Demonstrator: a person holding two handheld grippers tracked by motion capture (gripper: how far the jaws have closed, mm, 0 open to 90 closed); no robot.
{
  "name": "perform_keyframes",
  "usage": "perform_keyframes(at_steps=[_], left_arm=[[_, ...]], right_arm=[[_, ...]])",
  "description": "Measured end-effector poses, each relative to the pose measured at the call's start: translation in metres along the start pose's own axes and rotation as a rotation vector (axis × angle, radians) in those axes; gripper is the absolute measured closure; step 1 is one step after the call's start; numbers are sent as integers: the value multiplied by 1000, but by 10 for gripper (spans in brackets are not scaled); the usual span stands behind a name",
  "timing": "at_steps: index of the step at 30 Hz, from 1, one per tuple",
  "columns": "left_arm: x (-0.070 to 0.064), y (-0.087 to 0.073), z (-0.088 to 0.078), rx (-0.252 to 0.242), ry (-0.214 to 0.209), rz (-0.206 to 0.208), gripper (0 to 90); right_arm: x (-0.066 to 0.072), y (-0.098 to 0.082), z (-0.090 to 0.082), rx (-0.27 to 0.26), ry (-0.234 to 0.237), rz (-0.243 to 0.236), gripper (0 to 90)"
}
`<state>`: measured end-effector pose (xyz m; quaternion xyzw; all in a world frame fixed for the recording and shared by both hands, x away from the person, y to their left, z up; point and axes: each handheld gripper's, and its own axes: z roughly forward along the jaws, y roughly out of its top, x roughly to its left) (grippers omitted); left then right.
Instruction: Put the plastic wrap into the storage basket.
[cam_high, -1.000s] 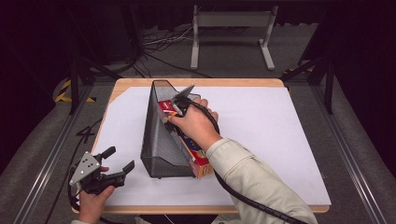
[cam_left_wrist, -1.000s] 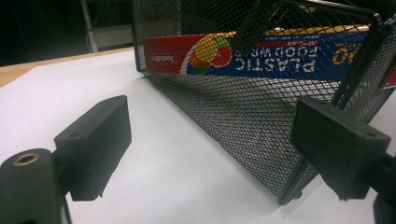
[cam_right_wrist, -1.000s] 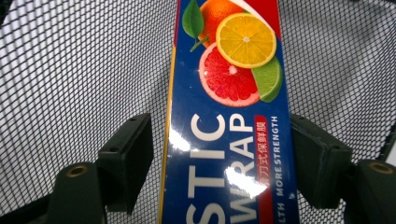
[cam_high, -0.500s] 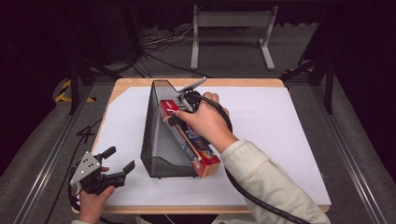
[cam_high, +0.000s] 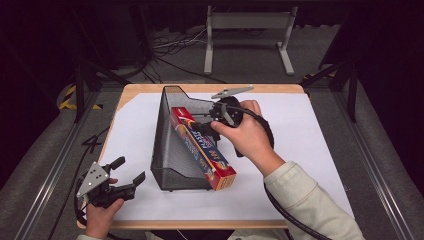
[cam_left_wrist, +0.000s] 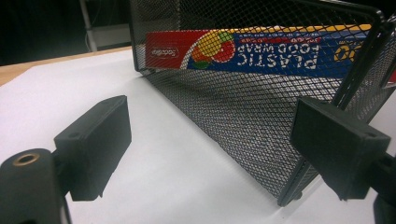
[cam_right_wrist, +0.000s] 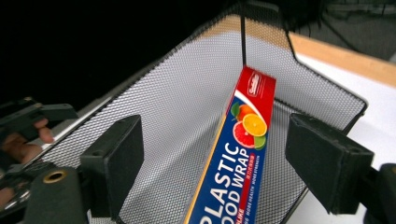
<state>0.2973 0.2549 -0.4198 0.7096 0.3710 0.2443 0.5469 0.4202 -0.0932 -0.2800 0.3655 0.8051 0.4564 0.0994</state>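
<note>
A red and blue plastic food wrap box (cam_high: 202, 147) lies slanted in a black mesh file holder (cam_high: 170, 150), with its near end poking out of the holder's open front. My right gripper (cam_high: 202, 120) hovers just right of the box's far end, open and holding nothing. In the right gripper view the box (cam_right_wrist: 236, 154) lies below and between the wide-apart pads of the right gripper (cam_right_wrist: 222, 158), against the mesh wall (cam_right_wrist: 182, 107). My left gripper (cam_high: 129, 170) rests open at the table's front left corner. The left gripper (cam_left_wrist: 219, 140) faces the holder (cam_left_wrist: 243, 116) and the box (cam_left_wrist: 233, 53) through the mesh.
A white sheet (cam_high: 310, 145) covers the wooden table (cam_high: 145, 90). A grey metal stand (cam_high: 247, 30) and cables lie on the floor behind. Metal rails (cam_high: 50, 170) run along both sides of the table. The sheet's right half is bare.
My right gripper has let go of the box's far end and drawn back to the right. The box has settled in the holder. The left gripper has not moved.
</note>
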Motion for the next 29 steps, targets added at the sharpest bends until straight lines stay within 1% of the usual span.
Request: perform_keyframes(at_steps=[1,2,6,7,8,12,14,15,18,19,20,22,23,24,25,26,27,29], left_arm=[[0,0,0,2,0,-1,134],[0,0,-1,2,1,-1,134],[1,-1,-1,-1,1,-4,134],[1,-1,0,0,1,-3,134],[1,-1,0,0,1,-3,134],[0,-1,-1,3,3,-1,133],[0,-1,0,8,3,-1,133],[0,-1,0,7,4,0,134],[-1,-1,0,11,4,0,133],[-1,-1,0,12,3,-1,133],[-1,-1,0,11,3,-2,133],[-1,-1,0,13,4,-3,133],[-1,-2,0,12,4,-5,133],[-1,-2,0,15,5,-1,133],[-1,-2,0,15,5,-1,133],[-1,-2,1,18,6,1,133],[-1,-2,1,20,8,-2,133],[-1,-2,1,23,10,-5,132]], right_arm=[[-1,-2,-5,-17,8,-11,206],[-3,-5,-11,-34,18,-32,206],[-13,-19,-33,-83,24,-55,206],[-17,-25,-41,-94,23,-60,206],[-17,-25,-41,-94,23,-60,206],[-34,-44,-68,-127,4,-111,206],[-42,-56,-81,-141,-5,-126,206],[-48,-67,-90,-155,-12,-136,206],[-62,-91,-107,-184,-42,-150,206],[-70,-103,-113,-196,-51,-149,206],[-77,-117,-119,-208,-56,-137,206],[-89,-137,-126,-218,-69,-122,206],[-94,-146,-128,-220,-74,-114,206],[-103,-160,-131,-218,-91,-96,206],[-103,-160,-131,-218,-91,-96,206],[-111,-173,-132,-215,-108,-91,206],[-118,-184,-133,-200,-126,-86,206],[-126,-200,-134,-204,-149,-79,206]])
